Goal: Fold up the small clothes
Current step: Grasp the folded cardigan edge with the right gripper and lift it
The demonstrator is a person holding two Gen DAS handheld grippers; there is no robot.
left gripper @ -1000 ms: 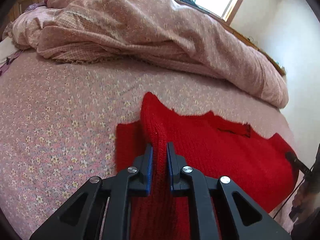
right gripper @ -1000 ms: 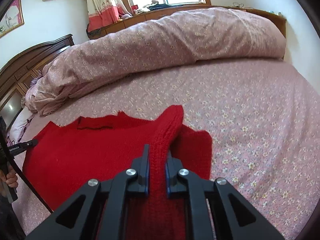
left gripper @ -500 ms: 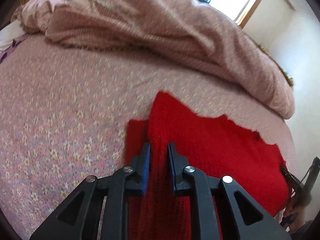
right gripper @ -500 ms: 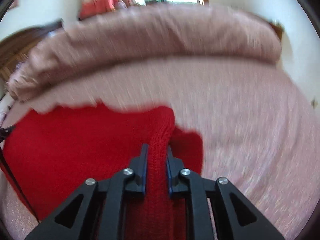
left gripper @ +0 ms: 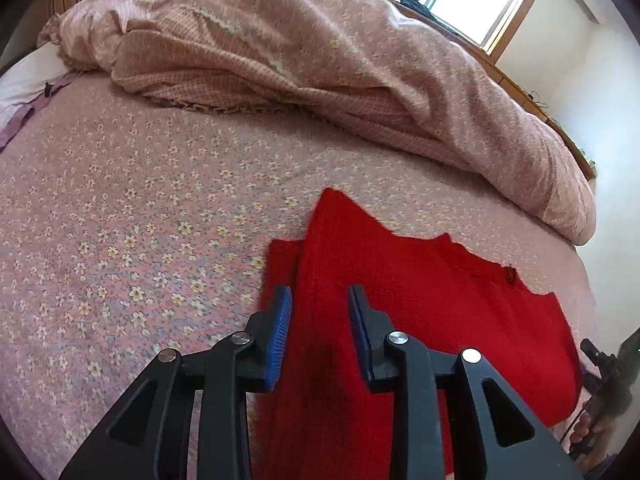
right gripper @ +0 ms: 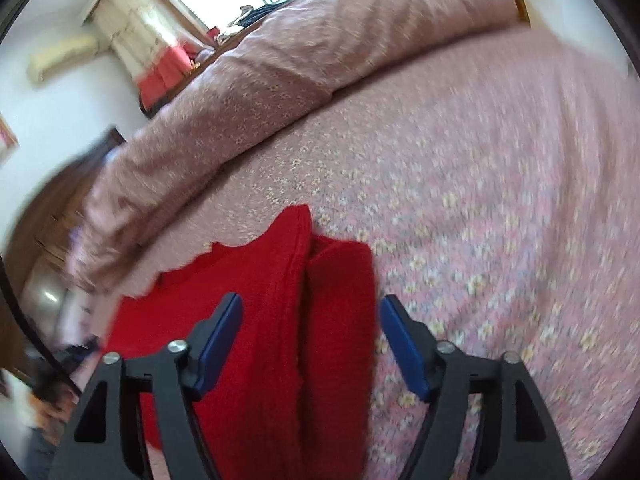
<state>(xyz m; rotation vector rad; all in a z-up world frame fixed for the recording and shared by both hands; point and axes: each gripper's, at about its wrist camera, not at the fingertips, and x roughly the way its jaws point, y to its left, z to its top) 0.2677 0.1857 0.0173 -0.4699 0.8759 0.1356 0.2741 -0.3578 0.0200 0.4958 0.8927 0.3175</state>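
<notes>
Both claws, left (left gripper: 319,312) and right (right gripper: 310,328), wide apart, gripping nothing; red sweater (left gripper: 420,300) fold laid on bed (left gripper: 140,208). Next: regrip near edge.

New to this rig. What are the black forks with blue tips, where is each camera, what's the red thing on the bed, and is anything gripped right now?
The black forks are handheld two-finger grippers; a person carries one in each hand, and there is no robot arm. Each gripper has a fisheye camera that looks forward along its fingers, so one picture is from the left hand and one from the right.

The left gripper and the right gripper both have their jaws apart. Neither clamps anything.

Between the blue pads lies a red knitted garment, spread on a bed with a pink flowered sheet. Its outer edges are turned inward, showing as a raised ridge in each view. Behind it a pink quilt is bunched up. The right view is blurred by motion.
</notes>
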